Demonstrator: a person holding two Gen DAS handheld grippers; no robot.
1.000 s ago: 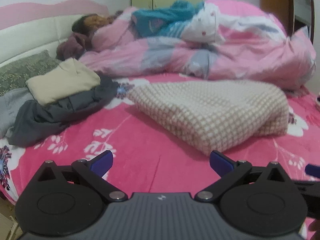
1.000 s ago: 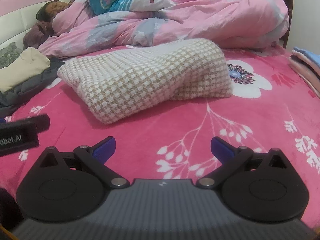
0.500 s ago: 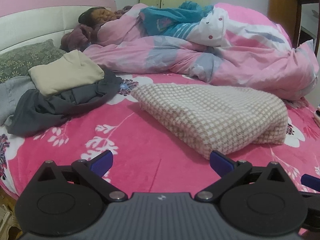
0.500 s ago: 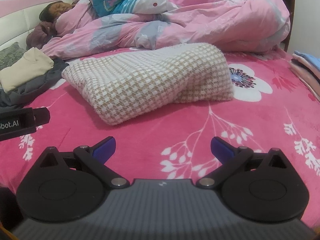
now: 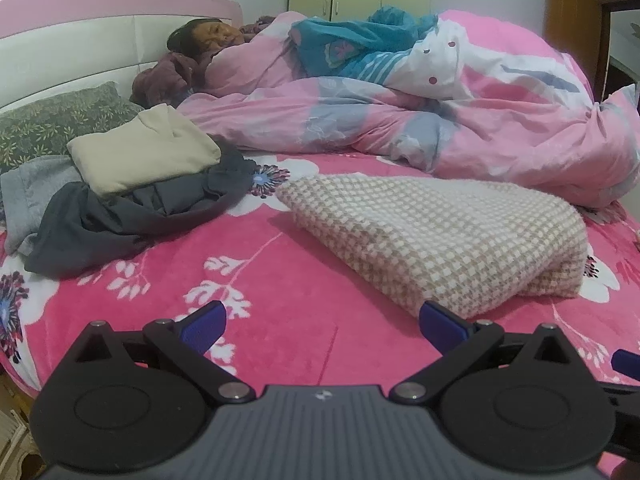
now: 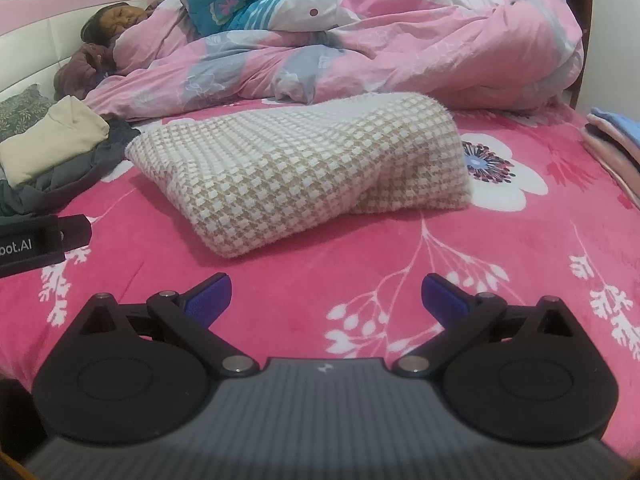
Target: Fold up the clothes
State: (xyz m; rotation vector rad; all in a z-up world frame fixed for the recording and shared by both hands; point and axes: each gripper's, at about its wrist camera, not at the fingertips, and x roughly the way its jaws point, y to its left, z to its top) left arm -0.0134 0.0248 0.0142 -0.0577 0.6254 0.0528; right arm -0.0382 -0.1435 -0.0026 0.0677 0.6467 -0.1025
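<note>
At the bed's [image 5: 304, 320] left edge, a cream folded garment [image 5: 144, 152] rests on a dark grey heap [image 5: 120, 220]. The left tongs [image 5: 322, 326] are spread wide, pinching nothing. In the middle of the bed lies the folded checked sweater [image 6: 304, 172], beside a pink quilt [image 6: 400, 52]. The right tongs [image 6: 326, 296] are likewise spread and empty. Folded clothes [image 6: 616, 136] sit at the right edge.
</note>
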